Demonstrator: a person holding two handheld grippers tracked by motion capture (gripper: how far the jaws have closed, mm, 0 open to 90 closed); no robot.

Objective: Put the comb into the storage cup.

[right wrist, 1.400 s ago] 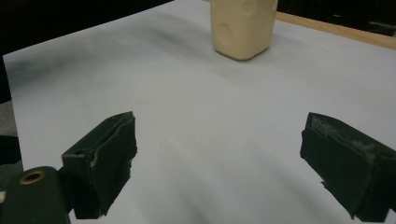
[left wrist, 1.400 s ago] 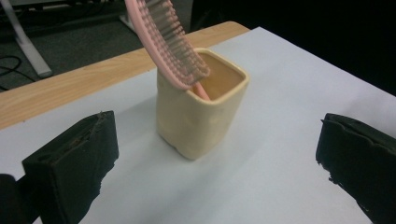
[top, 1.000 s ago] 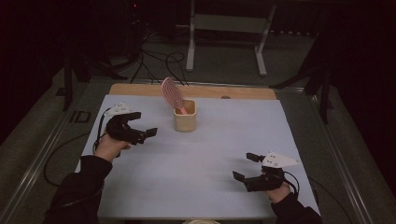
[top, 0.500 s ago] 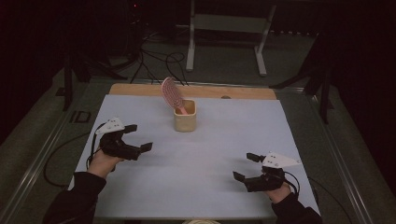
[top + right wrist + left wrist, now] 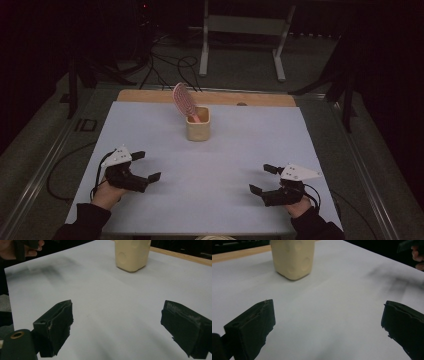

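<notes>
Since one second ago, my left gripper [image 5: 143,167] has come back from beside the cup toward me; it now sits at the lower left of the high view, low over the white table [image 5: 225,165]. My right gripper [image 5: 261,180] has stayed at the lower right, in the same place as before. Both have the jaws spread wide with nothing between them. In the left gripper view and in the right gripper view I see only bare table between the two black jaws.

I judge from this that the placing is finished: the hairbrush is let go, and both my hands are now pulled back to the near edge, well apart from it.

Farther from me, near the middle of the table toward its far side, stands the cream cup [image 5: 198,125], upright. It also appears at the upper left of the left gripper view [image 5: 293,258] and at the top of the right gripper view [image 5: 132,253]. The pink hairbrush [image 5: 183,101] stands in it with the handle down inside the cup and the bristle head up. Its long axis is steep but not vertical: it leans so that the head points to the upper left of the high view, away from me and beyond the cup rim. The handle end inside the cup is hidden.
</notes>
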